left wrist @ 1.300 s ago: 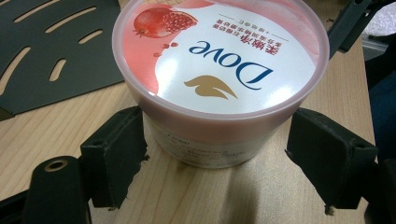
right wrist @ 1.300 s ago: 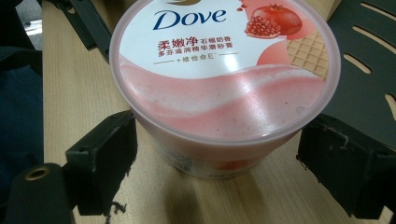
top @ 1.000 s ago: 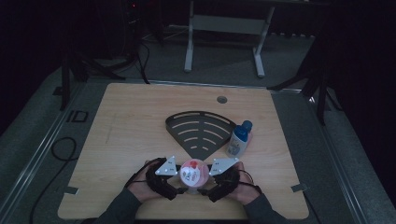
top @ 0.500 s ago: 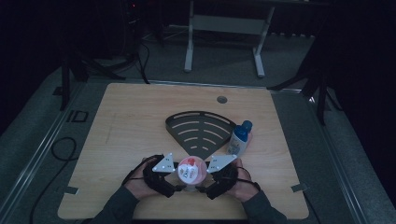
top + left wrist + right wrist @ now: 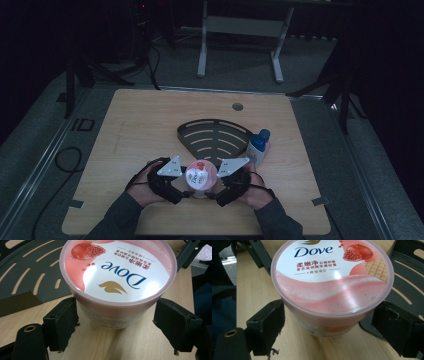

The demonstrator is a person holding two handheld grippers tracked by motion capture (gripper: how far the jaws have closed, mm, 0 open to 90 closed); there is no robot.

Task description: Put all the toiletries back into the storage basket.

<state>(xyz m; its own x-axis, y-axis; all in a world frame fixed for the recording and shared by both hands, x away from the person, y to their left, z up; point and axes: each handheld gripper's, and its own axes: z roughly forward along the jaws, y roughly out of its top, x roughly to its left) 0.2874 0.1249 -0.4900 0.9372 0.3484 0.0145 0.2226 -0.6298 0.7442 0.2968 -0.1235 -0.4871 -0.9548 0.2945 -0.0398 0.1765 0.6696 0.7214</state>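
high view above the table's (image 5: pixel 150 120) near edge facing far, both gripper views close on the tub (image 5: pixel 117 277) from opposite sides

A round pink tub (image 5: pixel 201 176) with a white Dove lid stands upright at six o'clock on the table.

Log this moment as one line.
tub upright on table | left claw open, straddles tub | right claw open, straddles tub

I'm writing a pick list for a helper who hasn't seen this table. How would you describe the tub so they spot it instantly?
On the wooden table, look at the near edge, just in front of the black fan-shaped slotted rack. The Dove tub stands there: round and pink, with a pomegranate on its lid, unlike the blue-capped bottle beside the rack.
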